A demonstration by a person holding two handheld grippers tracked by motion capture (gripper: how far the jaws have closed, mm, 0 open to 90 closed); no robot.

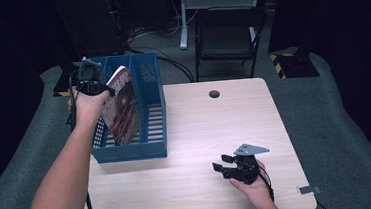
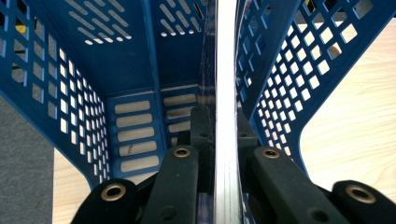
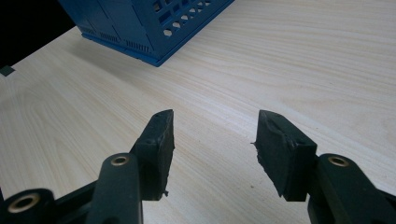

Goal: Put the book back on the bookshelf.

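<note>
A magazine (image 1: 121, 107) with a dark red cover stands tilted inside the blue perforated file rack (image 1: 154, 142) at the table's left. My left gripper (image 1: 91, 84) is shut on the magazine's top edge; in the left gripper view the magazine's white page edge (image 2: 226, 93) runs up between the two jaws, down into the rack (image 2: 116, 56). My right gripper (image 1: 223, 165) rests near the table's front right, held by a hand, open with nothing between its fingertips (image 3: 161, 135). It points toward the rack's corner (image 3: 140, 32).
The light wooden table (image 1: 200, 128) has a round cable hole (image 1: 214, 93) at its back edge. A small grey tab (image 1: 309, 190) lies at the front right corner. Behind the table stand a black chair (image 1: 228, 36) and cables on the floor.
</note>
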